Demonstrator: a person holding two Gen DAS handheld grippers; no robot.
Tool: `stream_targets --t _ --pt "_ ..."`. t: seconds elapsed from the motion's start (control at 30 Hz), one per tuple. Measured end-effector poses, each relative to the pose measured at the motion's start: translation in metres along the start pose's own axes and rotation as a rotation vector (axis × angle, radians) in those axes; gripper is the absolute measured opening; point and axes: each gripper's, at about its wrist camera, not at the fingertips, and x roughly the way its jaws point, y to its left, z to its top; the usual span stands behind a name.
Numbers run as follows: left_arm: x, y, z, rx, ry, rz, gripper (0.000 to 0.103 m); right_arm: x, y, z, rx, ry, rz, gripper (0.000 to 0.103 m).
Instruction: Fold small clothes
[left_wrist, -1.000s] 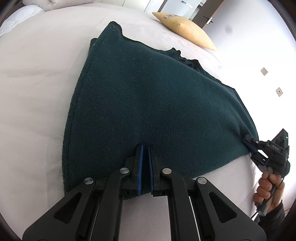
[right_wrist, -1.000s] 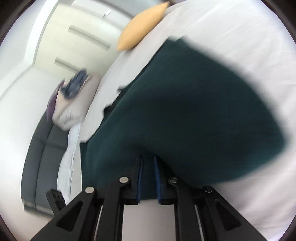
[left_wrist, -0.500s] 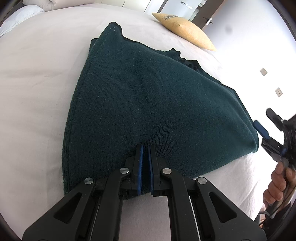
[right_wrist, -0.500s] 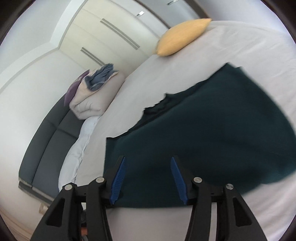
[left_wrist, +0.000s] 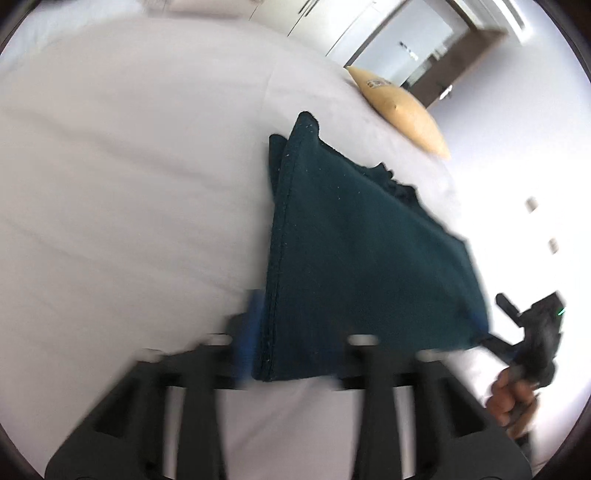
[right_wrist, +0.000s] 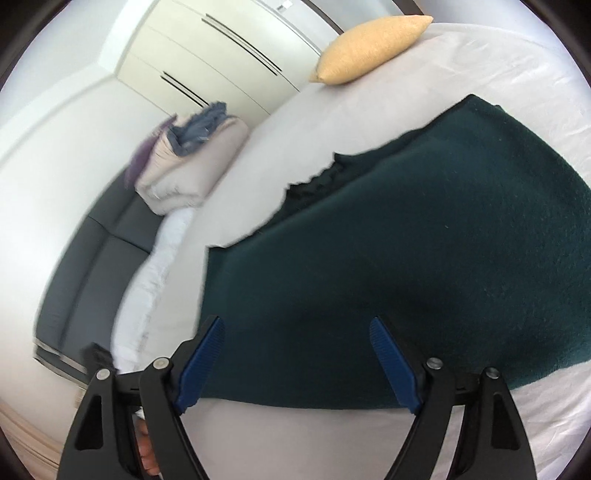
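Folded dark green garment (left_wrist: 362, 258) lay on the white bed (left_wrist: 129, 184), below the yellow pillow (right_wrist: 369, 51).
Both the left gripper (left_wrist: 295, 332) and the right gripper (right_wrist: 295, 354) had just opened, released, garment untouched; only the right view showed the sofa (right_wrist: 92, 266).

left tool (left_wrist: 295, 343) just opened, right tool (right_wrist: 295, 362) opened

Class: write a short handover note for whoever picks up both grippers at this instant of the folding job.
Left gripper: jaws have just been opening, nothing pinched; view blurred.
Right gripper: jaws have just been opening, wide apart, empty, above the near hem.
Dark green garment: lies folded over on the white bed, released.
Done: one fold laid down.
Left: probably another fold, then set it aside.
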Motion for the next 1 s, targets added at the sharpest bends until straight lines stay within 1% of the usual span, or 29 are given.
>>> stream_targets --t 0.03,0.07,0.1,0.13,0.17,0.23,0.27,0.37,0.4,0.43,0.47,0.5,0.57,0.63,0.7,0.8,0.87,0.9,0.93,1.0 --pt "0.002 0.008 0.002 -0.047 0.010 -0.054 0.072 -0.002 0.000 0.001 0.012 -0.003 0.021 0.084" --pt "0.004 0.016 0.004 -0.095 0.020 -0.102 0.072 -0.004 0.002 0.001 0.022 -0.004 0.037 0.084" --pt "0.010 0.022 0.006 -0.136 0.048 -0.142 0.072 -0.006 0.002 0.000 0.029 -0.004 0.049 0.084" --pt "0.017 0.025 0.007 -0.158 0.085 -0.180 0.072 -0.005 0.002 0.001 0.034 0.000 0.066 0.084" --pt "0.029 0.026 0.010 -0.174 0.142 -0.225 0.072 -0.008 0.001 -0.001 0.035 0.006 0.072 0.083" --pt "0.039 0.026 0.013 -0.174 0.186 -0.216 0.072 -0.004 -0.001 0.001 0.037 0.018 0.074 0.080" --pt "0.044 0.025 0.019 -0.176 0.214 -0.229 0.072 -0.003 -0.002 0.001 0.039 0.021 0.078 0.080" --pt "0.058 0.029 0.032 -0.215 0.279 -0.294 0.072 -0.008 -0.003 0.002 0.044 0.024 0.106 0.078" --pt "0.064 0.032 0.035 -0.234 0.302 -0.319 0.067 0.001 -0.001 0.006 0.043 0.028 0.111 0.077" --pt "0.067 0.035 0.037 -0.247 0.312 -0.322 0.061 0.004 0.000 0.008 0.041 0.034 0.118 0.076" --pt "0.071 0.036 0.039 -0.249 0.331 -0.306 0.047 0.007 0.002 0.010 0.037 0.041 0.123 0.076" --pt "0.071 0.037 0.038 -0.245 0.340 -0.299 0.038 0.011 0.004 0.012 0.030 0.050 0.125 0.076" --pt "0.076 0.035 0.035 -0.241 0.356 -0.301 0.032 0.023 0.010 0.018 0.017 0.068 0.135 0.076" --pt "0.079 0.033 0.032 -0.244 0.359 -0.313 0.029 0.038 0.016 0.025 0.014 0.096 0.148 0.076" --pt "0.080 0.028 0.029 -0.230 0.358 -0.301 0.016 0.055 0.020 0.031 0.007 0.121 0.137 0.076" --pt "0.076 0.021 0.031 -0.194 0.334 -0.284 0.012 0.081 0.019 0.038 0.006 0.180 0.117 0.076" --pt "0.069 0.017 0.033 -0.181 0.316 -0.272 0.012 0.099 0.008 0.039 0.036 0.243 0.076 0.075" --pt "0.065 0.012 0.035 -0.169 0.306 -0.262 0.012 0.105 -0.001 0.040 0.065 0.251 0.072 0.072" --pt "0.060 0.006 0.037 -0.150 0.294 -0.250 0.012 0.106 -0.006 0.040 0.088 0.239 0.104 0.072" --pt "0.052 -0.014 0.042 -0.101 0.272 -0.225 0.011 0.103 -0.011 0.041 0.111 0.232 0.142 0.073"
